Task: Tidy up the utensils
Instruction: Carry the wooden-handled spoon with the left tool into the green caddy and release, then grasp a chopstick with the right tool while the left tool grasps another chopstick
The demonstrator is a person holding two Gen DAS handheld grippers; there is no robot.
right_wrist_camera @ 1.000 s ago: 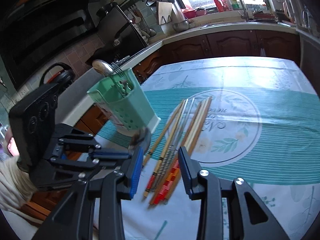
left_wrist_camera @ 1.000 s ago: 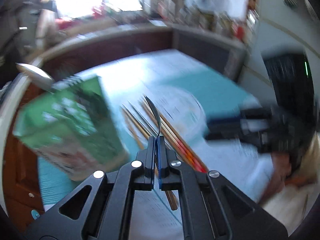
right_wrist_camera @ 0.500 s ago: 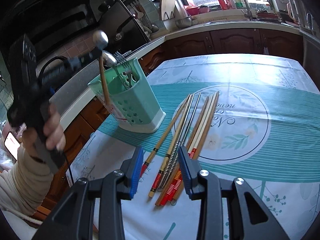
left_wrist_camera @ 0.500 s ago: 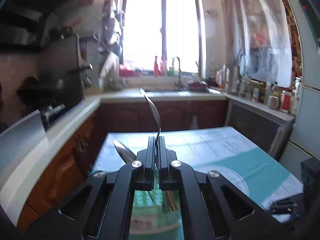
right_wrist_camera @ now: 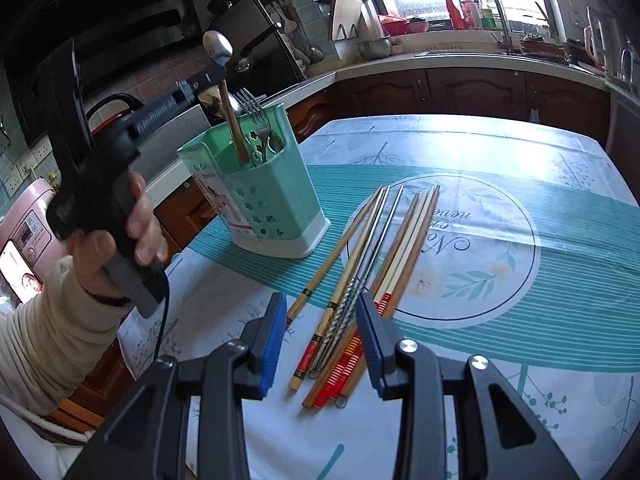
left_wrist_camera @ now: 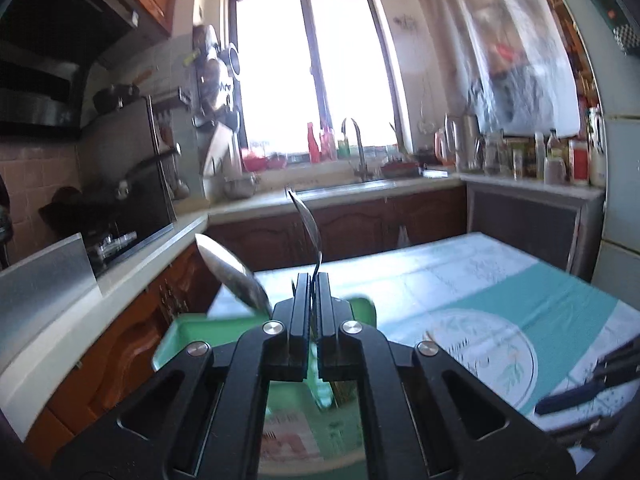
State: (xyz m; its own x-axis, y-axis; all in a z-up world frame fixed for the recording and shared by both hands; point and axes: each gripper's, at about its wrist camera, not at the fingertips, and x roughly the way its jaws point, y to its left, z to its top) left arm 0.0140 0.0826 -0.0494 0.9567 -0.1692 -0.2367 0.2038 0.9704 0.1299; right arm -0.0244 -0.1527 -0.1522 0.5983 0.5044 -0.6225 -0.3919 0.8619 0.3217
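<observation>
1. Kitchen counters with dark wooden cabinets and a bright window surround a table covered by a teal-and-white printed tablecloth (right_wrist_camera: 500, 152).
2. Near the table's left edge stands the mint-green perforated plastic utensil holder (right_wrist_camera: 264, 200), upright, with metal forks (right_wrist_camera: 256, 120) sticking out of it.
3. Beside the holder, a bundle of wooden and metal chopsticks (right_wrist_camera: 376, 264) lies flat on the cloth, apart from the holder's base.
4. A hand (right_wrist_camera: 116, 240) in a cream ribbed sleeve (right_wrist_camera: 52, 332) carries the left gripper (right_wrist_camera: 218, 74) above the holder.
5. Its jaws are fully closed, pinching a wood-handled metal spoon (right_wrist_camera: 231, 120): bowl up, handle reaching down into the holder's open top.
6. The right gripper (right_wrist_camera: 320, 344) hovers over the near ends of the chopsticks, its blue-padded fingers (right_wrist_camera: 272, 344) partly apart and gripping nothing; whether they touch the sticks cannot be told.
7. Only the right wrist view shows the chopsticks, the hand and the spoon's wooden handle.
8. The left wrist view instead shows the spoon edge-on above the closed jaws, the holder's green rim (left_wrist_camera: 224, 322) directly below, and a second steel spoon bowl (left_wrist_camera: 232, 276) rising from it.
</observation>
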